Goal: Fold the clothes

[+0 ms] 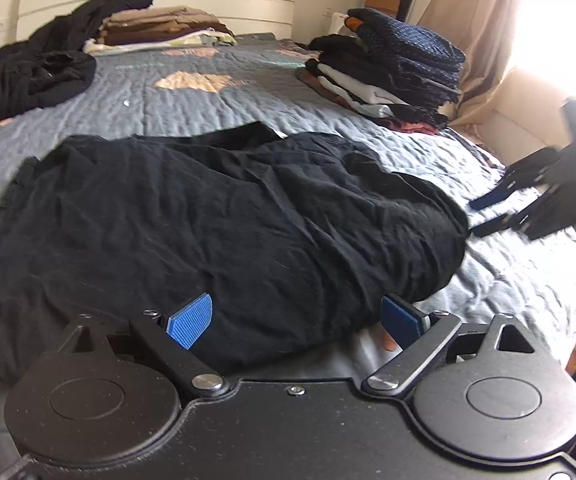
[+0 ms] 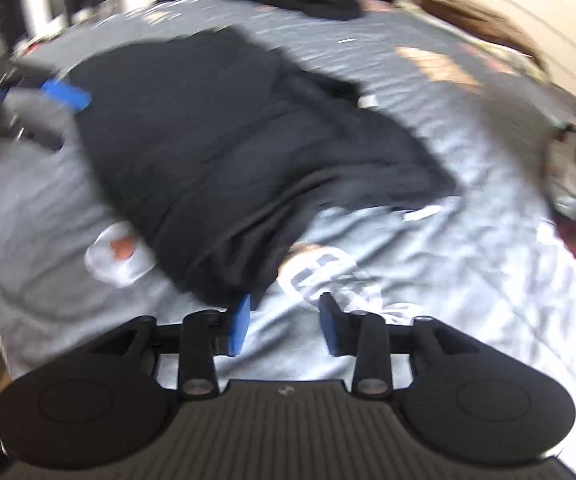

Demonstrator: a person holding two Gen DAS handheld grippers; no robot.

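Both grippers, left gripper [image 1: 296, 320] wide and right gripper [image 2: 284, 324] half-open, empty beside the black garment [image 1: 216, 216], should pinch matching hem corners.

Window [image 1: 560, 12] glare right; right-wrist pic motion-blurred.

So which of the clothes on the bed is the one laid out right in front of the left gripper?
The black garment spread across the blue quilt, just beyond the open left gripper. The others are folded stacks or a heap farther back.
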